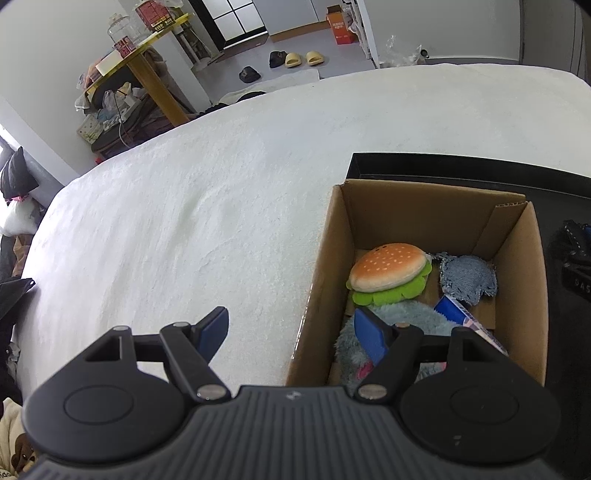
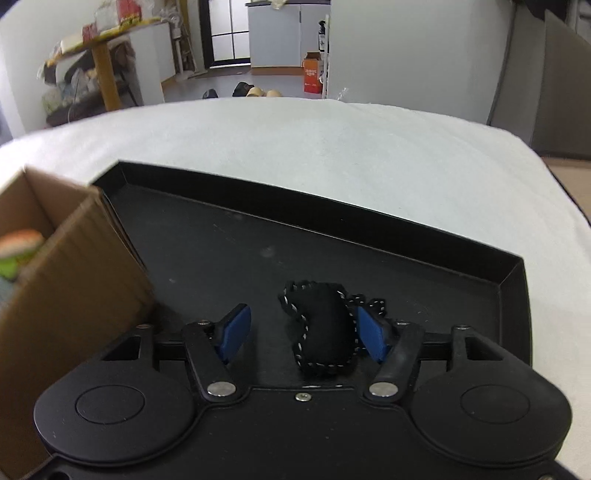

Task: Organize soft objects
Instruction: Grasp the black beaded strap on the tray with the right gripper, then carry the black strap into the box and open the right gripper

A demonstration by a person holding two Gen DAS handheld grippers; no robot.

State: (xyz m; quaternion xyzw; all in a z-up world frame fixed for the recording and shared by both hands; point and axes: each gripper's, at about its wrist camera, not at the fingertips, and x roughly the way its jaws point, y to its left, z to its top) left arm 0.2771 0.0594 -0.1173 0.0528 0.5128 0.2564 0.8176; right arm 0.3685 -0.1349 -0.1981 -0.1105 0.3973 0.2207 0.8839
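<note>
A cardboard box (image 1: 524,280) stands on a black tray (image 1: 461,168) on a white bed. Inside it lie a plush burger (image 1: 388,273), a denim pad (image 1: 469,277), a fluffy blue-grey toy (image 1: 413,317) and a blue and white packet (image 1: 461,317). My left gripper (image 1: 291,332) is open, straddling the box's left wall. My right gripper (image 2: 303,334) is open over the tray (image 2: 332,236), around a black stitched soft toy (image 2: 325,328) that touches the right pad. The box (image 2: 66,295) stands at its left.
The white bed cover (image 1: 203,221) stretches left and beyond the tray. A yellow round table (image 1: 147,62) with jars and clutter stands past the bed. Slippers (image 1: 299,59) and an orange carton (image 1: 341,27) are on the floor.
</note>
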